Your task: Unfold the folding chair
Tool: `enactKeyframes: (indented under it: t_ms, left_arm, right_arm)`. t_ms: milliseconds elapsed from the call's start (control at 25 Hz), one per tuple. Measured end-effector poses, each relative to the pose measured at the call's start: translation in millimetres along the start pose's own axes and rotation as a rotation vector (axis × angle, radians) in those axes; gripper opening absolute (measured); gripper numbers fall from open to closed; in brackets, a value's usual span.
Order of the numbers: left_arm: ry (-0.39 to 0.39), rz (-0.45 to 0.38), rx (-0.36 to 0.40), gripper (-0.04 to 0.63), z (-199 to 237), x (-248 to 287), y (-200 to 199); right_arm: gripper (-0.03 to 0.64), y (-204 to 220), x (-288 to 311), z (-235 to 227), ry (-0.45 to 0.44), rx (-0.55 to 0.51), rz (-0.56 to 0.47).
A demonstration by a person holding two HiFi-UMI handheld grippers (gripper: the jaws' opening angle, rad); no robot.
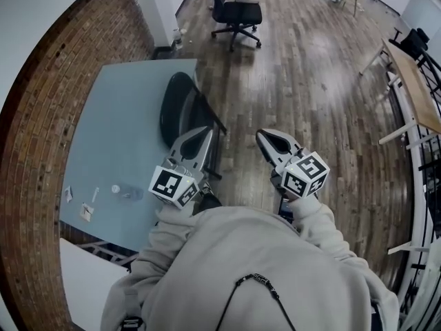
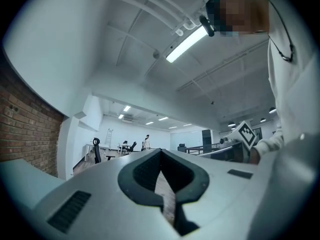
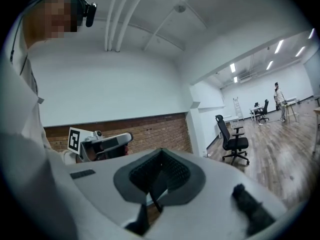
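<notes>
Fingers pressed together on nothing, the left gripper point(image 1: 198, 138) and right gripper point(image 1: 274, 141) are hovering over the wood floor point(image 1: 310, 102), while the folding chair point(image 1: 176, 107) is standing folded against the blue counter point(image 1: 117, 136), just beyond the left gripper.

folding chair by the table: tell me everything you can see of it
The folding chair is folded flat: a dark rounded panel on a thin black tube frame, probably metal. It stands upright on the wooden floor at the edge of the pale blue table, seemingly leaning on it. The shut left gripper overlaps its lower part in the head view; contact can't be judged.
</notes>
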State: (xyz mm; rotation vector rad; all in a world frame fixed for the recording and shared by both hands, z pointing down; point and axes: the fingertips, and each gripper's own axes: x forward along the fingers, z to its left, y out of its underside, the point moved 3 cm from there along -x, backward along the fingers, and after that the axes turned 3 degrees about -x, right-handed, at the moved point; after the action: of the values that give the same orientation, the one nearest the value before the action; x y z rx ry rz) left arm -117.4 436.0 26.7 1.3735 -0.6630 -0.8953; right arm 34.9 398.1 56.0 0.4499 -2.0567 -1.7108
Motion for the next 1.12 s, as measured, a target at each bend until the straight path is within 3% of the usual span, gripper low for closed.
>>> enactKeyframes:
  t_ms: [200,360,600,760,840,920,1120]
  left_arm:
    - [0.062,0.037,0.001,0.006,64.4,48.7,10.6]
    - [0.134,0.03,0.031,0.006,121.6,102.5,6.4]
    - [0.295,0.034,0.051,0.006,171.9,152.5,2.4]
    - [0.204,0.018,0.027,0.006,201.5,170.6,-3.0]
    - [0.215,-0.002,0.003,0.008,212.4,177.5,-6.2]
    - [0.23,-0.012,0.013,0.008,215.1,182.5,-11.4]
    - [0.145,-0.019,-0.016,0.006,240.4,185.0,-15.6]
  right_arm:
    - [0.008,1.7,64.0,-41.6,0.035,0.012,0.035]
    - [0.008,-8.1,126.4,-79.1,0.118,0.032,0.033]
    - [0.008,-44.4,159.8,-130.5,0.2,-0.012,0.032]
    - [0.008,-63.0,160.2,-162.4,0.257,-0.01,-0.018]
    - [0.008,-71.8,168.8,-176.6,0.263,-0.011,-0.035]
    - [0.008,-77.2,176.2,-184.9,0.254,-0.009,-0.041]
    - [0.008,-71.6,202.3,-197.6,0.187,0.022,-0.03]
